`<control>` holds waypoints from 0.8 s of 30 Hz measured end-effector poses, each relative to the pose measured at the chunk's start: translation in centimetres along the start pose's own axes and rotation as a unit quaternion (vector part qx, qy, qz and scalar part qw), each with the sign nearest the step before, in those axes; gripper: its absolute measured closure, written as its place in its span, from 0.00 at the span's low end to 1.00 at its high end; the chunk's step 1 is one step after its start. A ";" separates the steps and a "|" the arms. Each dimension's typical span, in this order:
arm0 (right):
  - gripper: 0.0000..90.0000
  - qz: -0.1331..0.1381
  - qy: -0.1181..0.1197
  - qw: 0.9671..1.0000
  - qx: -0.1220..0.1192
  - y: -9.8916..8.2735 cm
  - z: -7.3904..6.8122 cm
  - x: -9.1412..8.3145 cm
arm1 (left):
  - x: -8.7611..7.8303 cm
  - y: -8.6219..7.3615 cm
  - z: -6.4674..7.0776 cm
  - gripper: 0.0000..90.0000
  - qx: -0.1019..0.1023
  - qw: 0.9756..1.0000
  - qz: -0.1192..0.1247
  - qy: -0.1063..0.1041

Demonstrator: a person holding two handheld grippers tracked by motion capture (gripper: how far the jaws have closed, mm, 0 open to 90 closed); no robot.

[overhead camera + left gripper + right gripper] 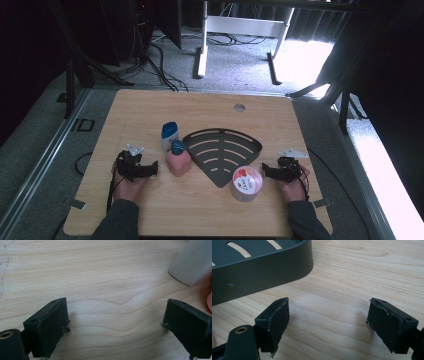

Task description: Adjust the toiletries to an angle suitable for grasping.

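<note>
My left gripper [153, 168] and right gripper [264, 171] rest on the table [150, 107], jaws wide apart, empty. Labels unreadable. Between them: two bottles, pink [178, 159] and white [169, 135], one rack [222, 149], one tub [246, 183]

table [200, 210]: pale matt wood | rack [222, 150]: dark, seemingly matt metal

A pink bottle [178, 161] with a blue cap stands upright left of centre; a round pink-lidded tub [246, 183] sits near the right.
</note>
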State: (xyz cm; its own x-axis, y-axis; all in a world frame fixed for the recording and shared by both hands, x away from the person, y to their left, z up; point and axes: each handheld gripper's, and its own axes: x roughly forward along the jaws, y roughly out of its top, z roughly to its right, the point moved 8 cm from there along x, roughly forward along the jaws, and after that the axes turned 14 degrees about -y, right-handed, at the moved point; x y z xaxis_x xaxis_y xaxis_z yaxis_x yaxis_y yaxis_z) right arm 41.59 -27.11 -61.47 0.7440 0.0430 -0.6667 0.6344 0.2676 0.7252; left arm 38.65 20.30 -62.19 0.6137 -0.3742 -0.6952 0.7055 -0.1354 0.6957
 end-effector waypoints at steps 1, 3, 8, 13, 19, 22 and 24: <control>0.20 0.000 0.000 1.000 0.000 0.0 0.0 0.0 | 0.0 0.0 0.0 0.08 0.000 1.000 0.000 0.000; 0.20 0.000 0.000 1.000 0.000 0.0 0.0 0.0 | -0.2 0.0 0.0 0.12 0.002 1.000 0.007 0.000; 0.20 0.000 0.000 1.000 0.000 0.0 0.0 0.0 | -0.2 0.0 -0.1 0.16 0.001 1.000 0.010 0.000; 0.20 0.000 0.000 1.000 0.000 0.0 0.0 0.0 | -0.2 0.0 -0.1 0.16 0.002 1.000 0.009 -0.001; 0.19 0.000 0.000 1.000 0.000 0.0 0.0 0.0 | -0.2 0.1 -0.1 0.16 0.002 1.000 0.010 -0.001; 0.19 0.000 0.000 1.000 0.000 0.0 0.0 0.0 | -0.2 0.1 -0.1 0.16 0.002 1.000 0.010 -0.001; 0.19 0.000 0.000 1.000 0.000 0.0 0.0 0.0 | -0.2 0.1 -0.1 0.16 0.002 1.000 0.010 -0.001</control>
State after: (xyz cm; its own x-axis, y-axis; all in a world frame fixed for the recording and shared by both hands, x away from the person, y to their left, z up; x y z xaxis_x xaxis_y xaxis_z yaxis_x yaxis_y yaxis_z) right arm 41.59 -27.10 -61.48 0.7441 0.0427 -0.6667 0.6345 0.2673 0.7252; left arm 38.64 20.44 -62.03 0.6269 -0.3785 -0.6810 0.6915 -0.1323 0.7101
